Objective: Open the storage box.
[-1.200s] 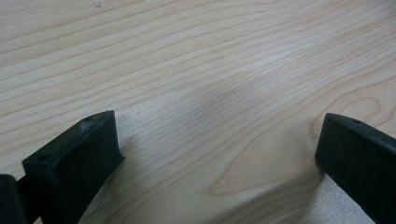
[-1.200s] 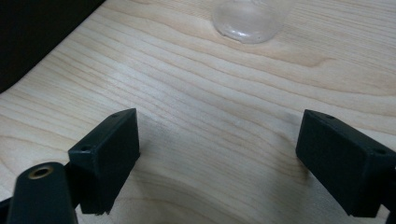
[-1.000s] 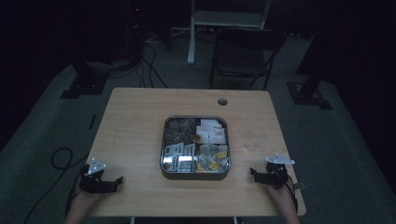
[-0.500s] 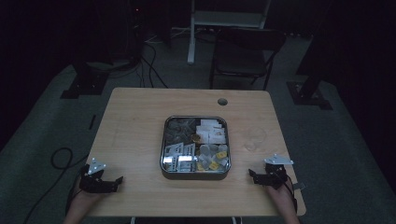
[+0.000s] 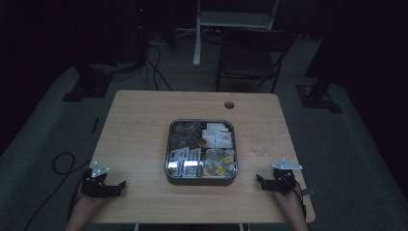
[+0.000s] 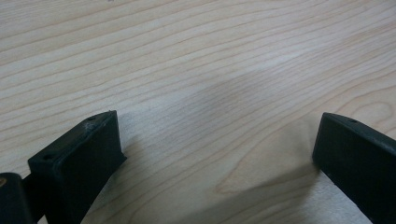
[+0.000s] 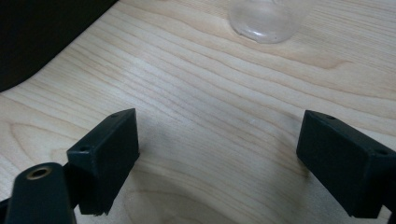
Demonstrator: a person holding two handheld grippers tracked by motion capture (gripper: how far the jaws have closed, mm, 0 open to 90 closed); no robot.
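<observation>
High view: left gripper point(image 5: 114, 186) and right gripper point(image 5: 263, 181) rest low at the table's point(image 5: 139, 125) near edge, either side of the metal tray point(image 5: 168, 154) of small sorted parts, likely a ready pose. A clear glass point(image 5: 262, 143) stands just right of the tray, nearest the right gripper. Left gripper view: jaws wide, bare wood between (plenty of room). Right gripper view: jaws wide and empty, glass point(image 7: 265, 18) ahead, table edge close beside it.
</observation>
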